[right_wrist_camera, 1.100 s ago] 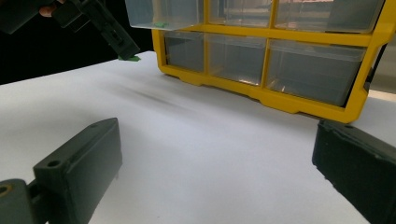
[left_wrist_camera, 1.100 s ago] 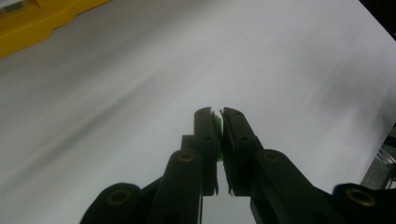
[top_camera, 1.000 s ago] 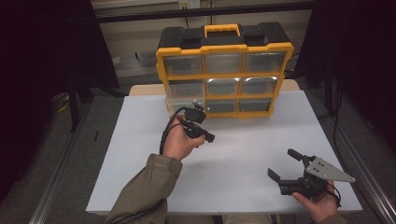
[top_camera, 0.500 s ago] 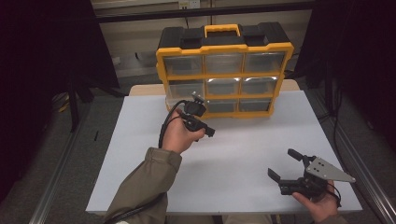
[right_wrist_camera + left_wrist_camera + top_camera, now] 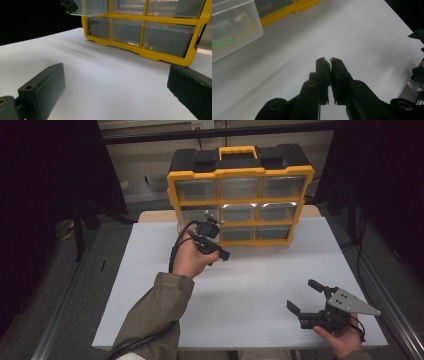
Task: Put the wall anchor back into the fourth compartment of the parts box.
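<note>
I hold my left tool [image 5: 216, 251] just in front of the yellow organizer [image 5: 240, 195], low on its left side, with the jaws pinched together on a small green piece [image 5: 328, 68]. In the left gripper view that piece sits squeezed between the two black jaws, over bare white table [image 5: 250, 285], and a clear drawer [image 5: 233, 27] stands pulled out at the upper left with at least one more green piece [image 5: 222, 43] lying inside it. So my reading is that the pick from the drawer is done and the carry is in hand; where the piece is meant to go I cannot say, since no target shows on the table.

My right tool [image 5: 312, 302] rests low near the front right corner of the table, jaws spread wide, holding nothing. In the right gripper view both its jaws stand well apart with the organizer beyond them.

By count: one organizer with a black top and one yellow handle [image 5: 238, 152]; nine clear drawers on its face, three rows of three; one green piece in my left tool; one green piece that I can make out in the open drawer, and there may be more behind the blur; two tools.
</note>
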### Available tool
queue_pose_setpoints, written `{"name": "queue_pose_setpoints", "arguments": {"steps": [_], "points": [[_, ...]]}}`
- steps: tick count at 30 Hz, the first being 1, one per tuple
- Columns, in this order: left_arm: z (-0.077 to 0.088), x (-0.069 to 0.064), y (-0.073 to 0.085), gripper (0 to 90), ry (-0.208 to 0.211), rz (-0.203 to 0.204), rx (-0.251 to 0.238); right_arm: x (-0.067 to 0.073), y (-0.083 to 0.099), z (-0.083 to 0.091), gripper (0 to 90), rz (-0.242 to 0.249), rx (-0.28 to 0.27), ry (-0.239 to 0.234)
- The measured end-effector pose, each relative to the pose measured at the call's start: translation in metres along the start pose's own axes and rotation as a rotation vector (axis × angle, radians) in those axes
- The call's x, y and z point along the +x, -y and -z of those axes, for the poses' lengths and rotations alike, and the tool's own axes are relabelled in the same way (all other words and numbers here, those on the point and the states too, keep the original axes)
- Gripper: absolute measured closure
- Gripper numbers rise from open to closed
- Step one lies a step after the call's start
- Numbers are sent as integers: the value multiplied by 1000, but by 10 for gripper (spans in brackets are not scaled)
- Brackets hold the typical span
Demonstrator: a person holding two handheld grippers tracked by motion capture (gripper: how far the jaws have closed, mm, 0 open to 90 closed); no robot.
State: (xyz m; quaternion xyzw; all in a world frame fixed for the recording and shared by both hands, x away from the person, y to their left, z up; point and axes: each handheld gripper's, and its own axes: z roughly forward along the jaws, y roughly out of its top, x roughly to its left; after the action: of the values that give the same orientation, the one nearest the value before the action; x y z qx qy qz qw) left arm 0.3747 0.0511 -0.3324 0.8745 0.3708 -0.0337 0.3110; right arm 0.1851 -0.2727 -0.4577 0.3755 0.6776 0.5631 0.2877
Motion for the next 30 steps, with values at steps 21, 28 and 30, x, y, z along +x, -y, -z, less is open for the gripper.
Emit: {"name": "queue_pose_setpoints", "arguments": {"steps": [21, 28, 30], "points": [[15, 2, -16, 850, -13, 32, -20, 0, 0, 0, 15, -3, -5, 5], [19, 1, -21, 850, -23, 32, -28, 0, 0, 1, 15, -5, -1, 5], [19, 0, -22, 850, -21, 46, -30, 0, 0, 1, 15, -2, -3, 5]]}}
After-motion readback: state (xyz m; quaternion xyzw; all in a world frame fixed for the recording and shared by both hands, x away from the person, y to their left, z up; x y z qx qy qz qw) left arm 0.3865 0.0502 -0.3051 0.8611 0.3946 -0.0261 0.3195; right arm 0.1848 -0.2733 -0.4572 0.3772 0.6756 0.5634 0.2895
